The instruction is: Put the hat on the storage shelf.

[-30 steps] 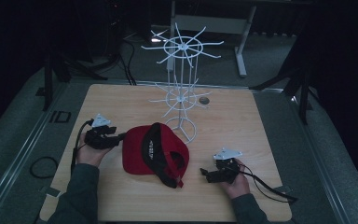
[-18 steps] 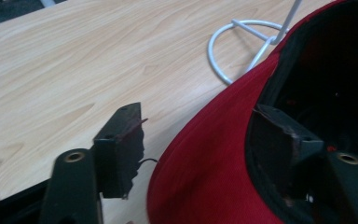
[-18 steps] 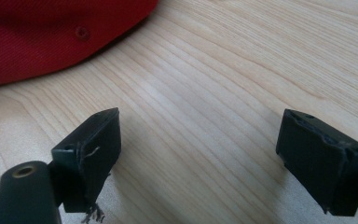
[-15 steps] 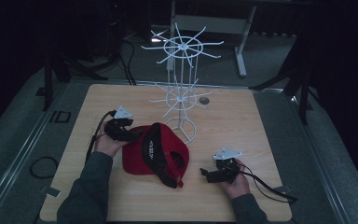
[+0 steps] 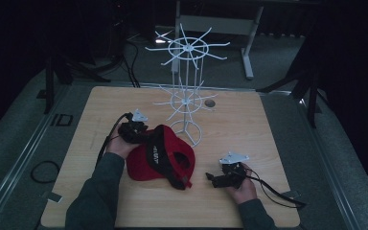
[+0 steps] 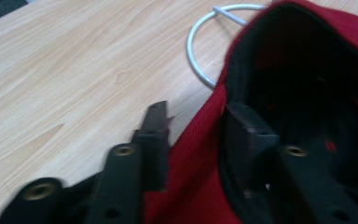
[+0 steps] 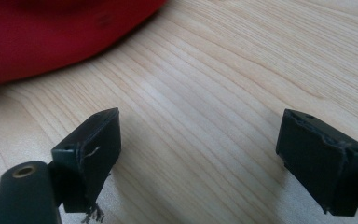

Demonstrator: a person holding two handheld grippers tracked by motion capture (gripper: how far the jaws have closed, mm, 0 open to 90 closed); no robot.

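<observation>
A red fabric baseball cap with a black inner band (image 5: pixel 160 155) lies upturned near the middle of the pale wooden table (image 5: pixel 258 124), at about 7 o'clock from the round wire foot of the white wire display stand with radiating hooks (image 5: pixel 187 98). The left gripper (image 5: pixel 141 132) sits at the cap's 10 o'clock edge; in the left gripper view (image 6: pixel 193 140) one black jaw is outside the red cloth and the other inside against the black band, so the rim lies between them, but whether they have actually pinched it I cannot tell. The right gripper (image 5: pixel 210 177) rests on the table at about 4 o'clock from the cap, and its own view (image 7: pixel 198 140) shows the jaws spread wide with nothing but bare wood between them, the cap's red curve lying ahead at 11 o'clock. The risk, as I judge it, is a shallow bite: soft cloth caught by only a thin edge could slide out once lifted, and the cap would flop back. The stand's foot ring (image 6: pixel 205 46) lies just beyond the rim, so a lift swung toward 1 o'clock might snag the wire and tip the light stand.
</observation>
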